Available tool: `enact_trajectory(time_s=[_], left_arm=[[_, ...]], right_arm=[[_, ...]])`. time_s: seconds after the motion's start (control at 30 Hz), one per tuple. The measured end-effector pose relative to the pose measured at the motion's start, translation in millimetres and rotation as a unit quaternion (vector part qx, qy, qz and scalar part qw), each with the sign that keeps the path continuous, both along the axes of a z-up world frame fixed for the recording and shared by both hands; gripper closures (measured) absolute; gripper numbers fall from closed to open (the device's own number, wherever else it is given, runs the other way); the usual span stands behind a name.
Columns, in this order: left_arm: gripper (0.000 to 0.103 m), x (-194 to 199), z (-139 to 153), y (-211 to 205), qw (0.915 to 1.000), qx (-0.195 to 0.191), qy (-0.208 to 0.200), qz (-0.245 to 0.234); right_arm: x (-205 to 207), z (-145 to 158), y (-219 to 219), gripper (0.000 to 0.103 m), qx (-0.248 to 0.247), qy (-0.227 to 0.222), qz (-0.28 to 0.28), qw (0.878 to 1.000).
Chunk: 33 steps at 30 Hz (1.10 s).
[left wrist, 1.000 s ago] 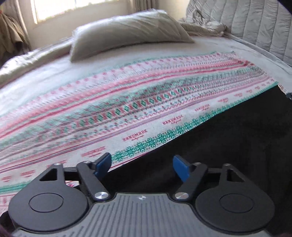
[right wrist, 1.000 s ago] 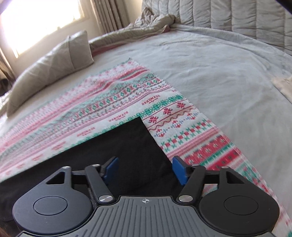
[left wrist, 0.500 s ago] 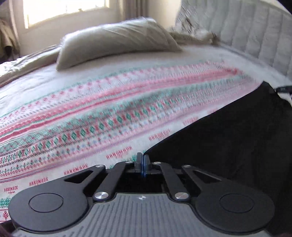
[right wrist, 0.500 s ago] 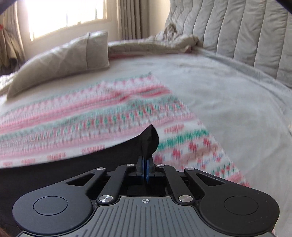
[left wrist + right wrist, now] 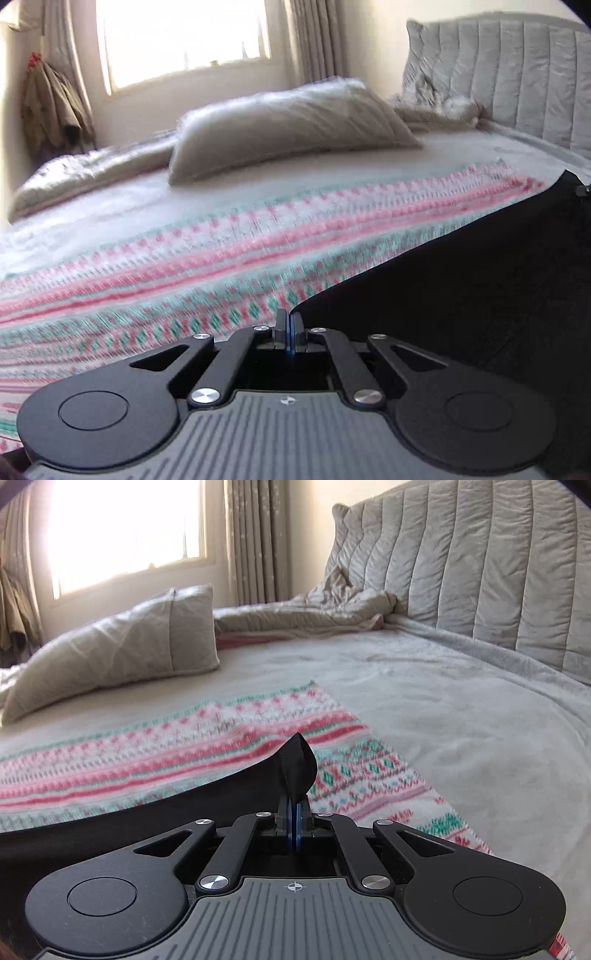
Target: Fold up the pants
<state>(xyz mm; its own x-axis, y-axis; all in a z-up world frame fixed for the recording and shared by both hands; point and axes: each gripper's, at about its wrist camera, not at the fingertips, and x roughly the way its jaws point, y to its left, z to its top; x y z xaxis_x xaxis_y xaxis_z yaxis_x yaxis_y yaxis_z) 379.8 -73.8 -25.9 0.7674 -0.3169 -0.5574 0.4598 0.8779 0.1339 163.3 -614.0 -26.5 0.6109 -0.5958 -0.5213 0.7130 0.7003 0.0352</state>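
The black pants (image 5: 461,288) hang as a taut dark sheet lifted off the patterned blanket (image 5: 184,280). My left gripper (image 5: 290,334) is shut on one corner of the pants' edge. My right gripper (image 5: 294,821) is shut on the other corner of the black pants (image 5: 295,764), and a small peak of fabric sticks up above the blue pads. The pants' edge runs from that gripper to the left across the right wrist view. The lower part of the pants is hidden behind the gripper bodies.
A red, green and white knitted blanket (image 5: 166,753) lies on a grey bed (image 5: 461,709). A grey pillow (image 5: 288,125) and a rumpled quilt (image 5: 314,613) lie at the far side. A padded headboard (image 5: 480,572) stands at the right. A window (image 5: 177,33) is behind.
Both grippers closed from open onto the pants' edge a second ago. Since then both have lifted, raising the pants off the blanket, and the views tilted up toward the window.
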Motion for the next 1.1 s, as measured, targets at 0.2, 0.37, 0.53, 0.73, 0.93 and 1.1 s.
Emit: enact_trajectory(time_s=[0.2, 0.37, 0.53, 0.73, 0.93, 1.1], left_arm=[[0.103, -36, 50, 5, 0.9981, -0.015, -0.059, 0.001], [0.103, -76, 79, 11, 0.9965, -0.028, -0.079, -0.010], [0.103, -125, 87, 18, 0.9963, -0.036, -0.073, -0.029], [0.103, -184, 74, 28, 0.9967, -0.040, -0.040, -0.058], [0.103, -232, 51, 43, 0.9954, -0.035, 0.012, -0.089], [0.103, -261, 21, 51, 0.9902, -0.011, 0.073, -0.118]], right_arm=[[-24, 45, 9, 0.102, -0.011, -0.052, 0.007, 0.999], [-56, 82, 21, 0.102, -0.019, -0.074, 0.012, 0.997], [-101, 100, 34, 0.102, -0.014, -0.084, 0.015, 0.996], [-162, 97, 50, 0.102, 0.003, -0.083, 0.016, 0.996], [-221, 79, 65, 0.102, 0.025, -0.073, 0.017, 0.997], [-263, 53, 75, 0.102, 0.056, -0.070, 0.010, 0.996]])
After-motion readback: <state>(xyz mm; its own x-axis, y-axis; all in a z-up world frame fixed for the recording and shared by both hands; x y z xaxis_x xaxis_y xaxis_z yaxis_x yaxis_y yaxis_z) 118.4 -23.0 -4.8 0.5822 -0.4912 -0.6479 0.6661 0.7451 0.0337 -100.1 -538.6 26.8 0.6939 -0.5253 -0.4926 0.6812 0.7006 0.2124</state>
